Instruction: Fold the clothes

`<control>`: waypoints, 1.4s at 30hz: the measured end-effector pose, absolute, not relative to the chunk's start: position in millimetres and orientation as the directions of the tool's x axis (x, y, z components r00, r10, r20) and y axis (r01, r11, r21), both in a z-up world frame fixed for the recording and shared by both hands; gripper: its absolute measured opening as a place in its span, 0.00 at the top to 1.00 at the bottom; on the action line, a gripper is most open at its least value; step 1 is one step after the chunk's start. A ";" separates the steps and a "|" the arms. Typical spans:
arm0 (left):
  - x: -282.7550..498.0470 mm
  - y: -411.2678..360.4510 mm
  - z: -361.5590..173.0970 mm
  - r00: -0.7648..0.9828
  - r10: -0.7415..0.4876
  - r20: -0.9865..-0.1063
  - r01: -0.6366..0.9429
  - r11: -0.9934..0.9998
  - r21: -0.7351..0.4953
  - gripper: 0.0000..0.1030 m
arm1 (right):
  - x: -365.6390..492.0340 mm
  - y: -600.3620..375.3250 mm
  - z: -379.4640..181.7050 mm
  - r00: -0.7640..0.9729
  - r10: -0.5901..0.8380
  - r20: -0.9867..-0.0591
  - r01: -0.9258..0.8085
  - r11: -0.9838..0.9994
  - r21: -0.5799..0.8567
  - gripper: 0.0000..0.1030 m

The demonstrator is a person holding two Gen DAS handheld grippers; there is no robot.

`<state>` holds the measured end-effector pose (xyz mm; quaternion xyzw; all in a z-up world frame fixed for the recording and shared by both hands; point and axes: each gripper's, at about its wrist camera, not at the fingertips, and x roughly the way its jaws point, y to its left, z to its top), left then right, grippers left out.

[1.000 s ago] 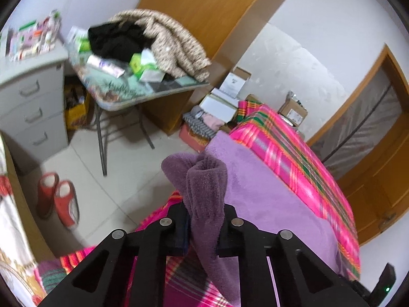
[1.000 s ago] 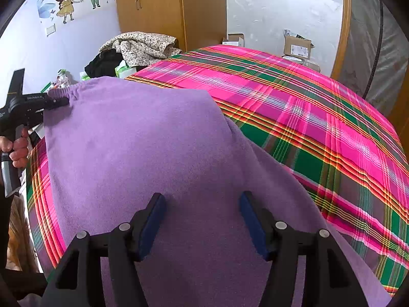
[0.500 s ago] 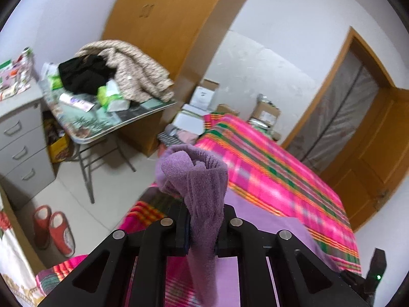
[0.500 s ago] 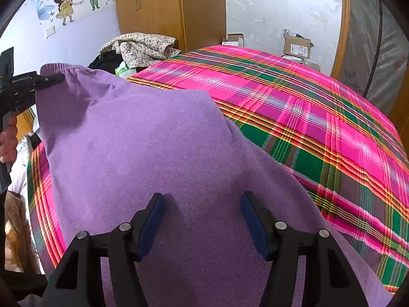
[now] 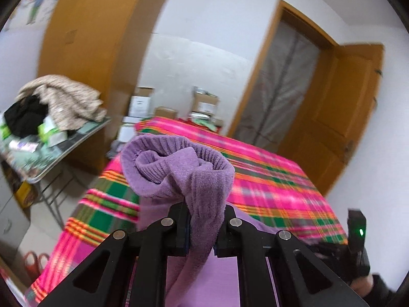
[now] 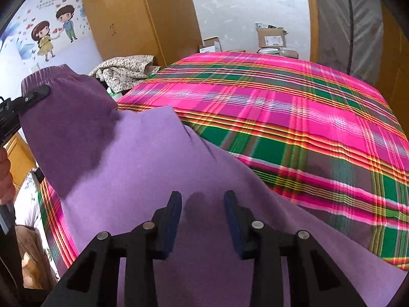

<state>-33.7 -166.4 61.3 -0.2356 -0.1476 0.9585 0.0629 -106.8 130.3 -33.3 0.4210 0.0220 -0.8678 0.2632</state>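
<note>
Left wrist view: left hand-held gripper (image 5: 202,230) pinches a bunched fold of the purple sweater (image 5: 179,168), the ribbed edge curling over above the fingertips. Cloth hangs down between the 2 fingers and runs under the camera. Beyond it lies the bed (image 5: 268,179) with its pink, green and orange plaid cover. A table (image 5: 58,148) stands to the left of the bed, piled with a beige patterned blanket (image 5: 64,99), something black and small packets. Cardboard boxes (image 5: 204,105) sit past the far end of the bed. An orange door (image 5: 340,117) stands open on the right. Background is blurred.

Right wrist view: right hand-held gripper (image 6: 203,215) has its jaws part spread, just now narrowing, over the flat body of the sweater (image 6: 153,158); blue pads (image 6: 173,220) sit on or just above the cloth, which one cannot be told, and nothing is pinched between them. The sweater lies on the near left part of the bed (image 6: 294,117), its left corner lifted off the cover by the left hand-held gripper (image 6: 35,94) at the frame's left edge. A wardrobe (image 6: 143,18) stands behind.
</note>
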 end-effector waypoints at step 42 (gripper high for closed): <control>-59.7 -49.6 -13.2 -0.660 0.382 -0.647 -0.302 -0.923 -0.237 0.47 | -102.8 155.9 -30.1 -0.494 -0.530 -0.689 0.448 -0.834 0.321 0.65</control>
